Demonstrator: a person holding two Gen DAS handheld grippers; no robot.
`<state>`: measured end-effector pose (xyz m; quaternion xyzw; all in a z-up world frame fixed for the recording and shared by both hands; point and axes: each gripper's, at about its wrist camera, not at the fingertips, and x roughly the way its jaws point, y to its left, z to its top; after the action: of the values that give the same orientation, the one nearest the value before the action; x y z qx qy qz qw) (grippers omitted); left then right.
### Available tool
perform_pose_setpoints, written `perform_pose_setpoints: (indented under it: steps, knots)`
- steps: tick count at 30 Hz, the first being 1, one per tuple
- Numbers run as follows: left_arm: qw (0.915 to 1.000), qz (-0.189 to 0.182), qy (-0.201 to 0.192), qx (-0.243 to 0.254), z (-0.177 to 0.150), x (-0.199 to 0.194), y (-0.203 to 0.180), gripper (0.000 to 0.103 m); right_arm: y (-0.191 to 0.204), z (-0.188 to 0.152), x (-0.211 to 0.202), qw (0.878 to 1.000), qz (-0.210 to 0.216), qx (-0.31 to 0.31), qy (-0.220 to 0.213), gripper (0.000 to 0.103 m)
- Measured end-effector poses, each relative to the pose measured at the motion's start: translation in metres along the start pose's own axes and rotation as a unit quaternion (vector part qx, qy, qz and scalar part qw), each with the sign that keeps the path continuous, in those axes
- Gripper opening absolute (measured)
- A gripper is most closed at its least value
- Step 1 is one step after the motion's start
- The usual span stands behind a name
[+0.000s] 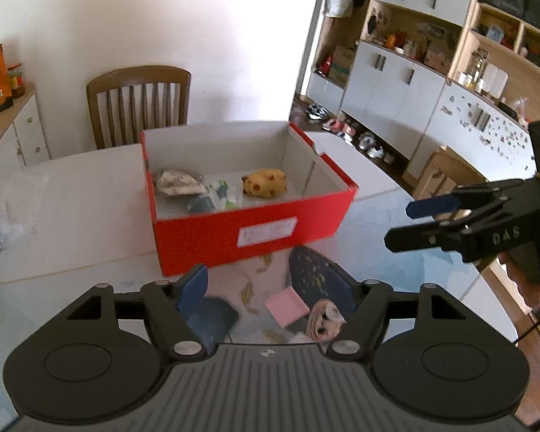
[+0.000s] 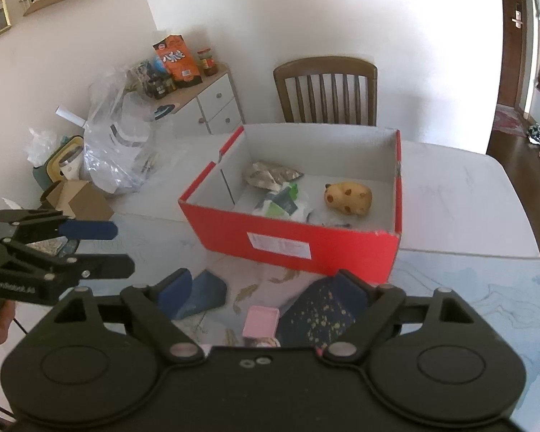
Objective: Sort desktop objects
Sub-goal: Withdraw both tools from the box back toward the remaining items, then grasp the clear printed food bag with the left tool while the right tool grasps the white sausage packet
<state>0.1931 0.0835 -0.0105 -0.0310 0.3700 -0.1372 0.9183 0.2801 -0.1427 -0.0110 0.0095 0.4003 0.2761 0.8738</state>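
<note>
- Left gripper (image 1: 270, 284): fingers spread wide, nothing between the pads, hanging above the table (image 1: 72, 194) just short of the red box (image 1: 255, 230).
- Right gripper (image 2: 262, 288): also spread wide, holding nothing; it sits off to the right of the left one and touches no object.
- Under the two grippers, on the table: blue pouch (image 2: 205, 297), pink box (image 2: 261, 320), dark gold-speckled item (image 2: 316, 315). All loose, near the box's front wall.
- A small doll-like figure (image 1: 324, 320) lies beside the pink box, partly hidden by the left gripper body.
- Inside the red box: yellow spotted toy (image 2: 349, 198), crumpled silver wrapper (image 2: 270, 176), green-white packet (image 2: 282, 201).
- Wooden chair (image 1: 140, 104) behind the table.
</note>
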Motion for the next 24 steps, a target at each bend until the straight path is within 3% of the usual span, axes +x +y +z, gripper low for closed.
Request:
perform_pose_setpoints:
  steps: [4,8,11,13,24]
  knots:
    - [0.9999,-0.004,0.013,0.008,-0.02,0.004,-0.003,0.085,-0.004,-0.019,0.003,1.0,-0.007,0.009,0.009,0.087]
    - [0.9994,0.003,0.031,0.019,-0.042,0.01,-0.005,0.087,-0.004,-0.036,0.008,1.0,-0.014,0.013,0.015,0.087]
    - [0.9988,-0.013,0.042,0.02,-0.057,0.015,-0.006,0.091,-0.004,-0.047,0.011,1.0,-0.017,0.017,0.019,0.087]
    - [0.9984,-0.016,0.046,0.027,-0.066,0.017,-0.009,0.102,-0.003,-0.054,0.013,0.999,-0.018,0.02,0.023,0.087]
    - [0.9927,-0.061,0.072,0.076,-0.115,0.038,-0.028,0.103,0.026,-0.087,0.031,0.998,0.006,0.01,0.056,0.087]
